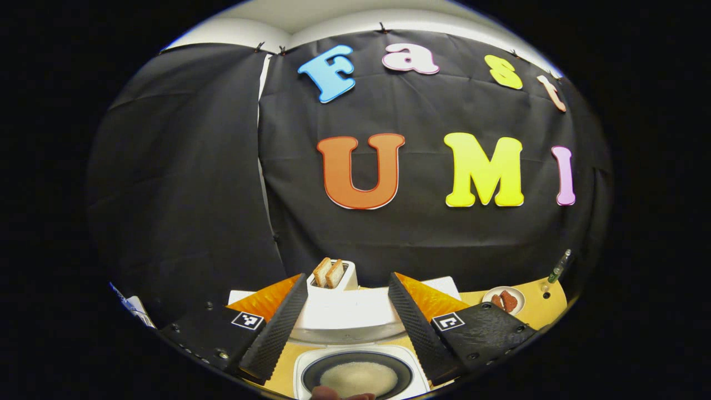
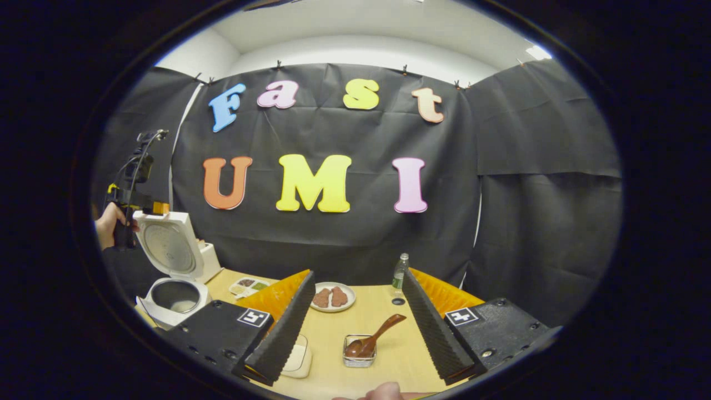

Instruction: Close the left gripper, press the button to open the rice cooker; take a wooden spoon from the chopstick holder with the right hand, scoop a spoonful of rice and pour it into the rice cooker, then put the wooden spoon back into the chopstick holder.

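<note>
The white rice cooker (image 1: 311, 366) stands open below my left gripper (image 1: 347, 278), whose fingers are spread wide with nothing between them. White rice (image 1: 358, 379) lies in its dark inner pot, and the raised lid (image 1: 347, 314) stands just behind. In the right gripper view the cooker (image 2: 166, 303) sits at the far left with its lid (image 2: 169, 247) up, and a hand holds the left gripper (image 2: 133, 205) above it. The wooden spoon (image 2: 383, 330) leans in a small clear holder (image 2: 359, 355) on the table, ahead of my open, empty right gripper (image 2: 358, 273).
A toaster (image 1: 347, 275) with two bread slices stands behind the cooker. A plate of meat pieces (image 2: 331, 297), a small bottle (image 2: 399, 272) and a compartment tray (image 2: 250, 286) stand farther back. A pale square container (image 2: 294, 358) is partly hidden by my right gripper's finger.
</note>
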{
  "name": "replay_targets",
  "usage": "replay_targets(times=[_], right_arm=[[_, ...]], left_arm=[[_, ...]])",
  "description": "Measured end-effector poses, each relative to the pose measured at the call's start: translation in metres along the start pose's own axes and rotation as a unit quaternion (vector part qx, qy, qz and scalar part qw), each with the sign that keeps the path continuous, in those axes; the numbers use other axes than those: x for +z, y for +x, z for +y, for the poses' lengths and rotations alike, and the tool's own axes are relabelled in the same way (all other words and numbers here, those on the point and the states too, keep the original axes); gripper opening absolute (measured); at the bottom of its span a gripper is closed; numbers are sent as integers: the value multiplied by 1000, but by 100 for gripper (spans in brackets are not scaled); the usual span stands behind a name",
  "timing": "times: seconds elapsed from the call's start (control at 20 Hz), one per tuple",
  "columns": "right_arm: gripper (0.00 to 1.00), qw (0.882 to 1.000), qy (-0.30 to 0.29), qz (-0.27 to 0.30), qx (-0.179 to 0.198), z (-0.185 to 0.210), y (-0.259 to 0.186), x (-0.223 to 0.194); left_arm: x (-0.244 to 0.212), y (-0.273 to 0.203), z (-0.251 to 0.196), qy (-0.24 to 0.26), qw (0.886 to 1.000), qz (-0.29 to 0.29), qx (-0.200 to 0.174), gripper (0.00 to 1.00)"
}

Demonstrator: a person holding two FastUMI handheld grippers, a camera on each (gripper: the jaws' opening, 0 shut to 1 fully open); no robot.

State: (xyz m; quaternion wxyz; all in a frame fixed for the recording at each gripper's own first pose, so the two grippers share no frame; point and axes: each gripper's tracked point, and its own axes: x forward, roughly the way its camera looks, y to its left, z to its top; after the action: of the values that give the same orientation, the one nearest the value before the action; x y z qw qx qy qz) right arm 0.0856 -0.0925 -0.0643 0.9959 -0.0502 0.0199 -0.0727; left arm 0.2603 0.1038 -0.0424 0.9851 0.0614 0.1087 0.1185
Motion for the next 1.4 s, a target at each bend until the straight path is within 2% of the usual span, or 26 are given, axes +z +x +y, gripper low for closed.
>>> replay_targets(times=[0.15,0.3,0.35,0.45,0.65,0.75,0.8,0.95,1.1,1.2,1.25,1.3,1.35,1.4], right_arm=[[100,1000,1,2,17,7,2,-3],[97,1000,2,0,25,8,4,-1],[100,1000,5,0,25,9,5,-2],[97,1000,6,5,24,9,5,-4],[99,1000,1,5,8,4,6,3],[97,1000,-3,4,-3,1,5,5],[100,1000,-5,4,-9,0,4,5],[97,1000,-6,14,-16,3,3,-2],[100,1000,-5,19,-19,6,7,-2],[100,1000,-6,19,-19,9,12,0],[100,1000,-6,18,-18,10,13,-1],[99,1000,-6,17,-17,12,16,1],[99,1000,-5,15,-15,14,17,1],[99,1000,-4,16,-12,16,18,1]], left_arm=[[-13,-17,-12,12,1000,13,-18,93],[28,-15,-13,22,999,-37,-22,95],[41,-11,-12,14,999,-48,-21,95],[55,2,-6,-22,998,-53,-17,95],[46,43,26,-40,998,-27,32,95],[44,60,36,-48,998,-21,46,95],[43,65,39,-51,997,-18,51,95],[38,81,42,-52,997,-9,56,95],[9,94,40,-51,996,48,61,95],[14,93,43,-51,996,46,60,99],[11,90,40,-52,995,57,59,97],[9,89,40,-50,996,52,57,89],[5,89,37,-51,995,62,52,99],[5,84,34,-51,996,64,48,98]])
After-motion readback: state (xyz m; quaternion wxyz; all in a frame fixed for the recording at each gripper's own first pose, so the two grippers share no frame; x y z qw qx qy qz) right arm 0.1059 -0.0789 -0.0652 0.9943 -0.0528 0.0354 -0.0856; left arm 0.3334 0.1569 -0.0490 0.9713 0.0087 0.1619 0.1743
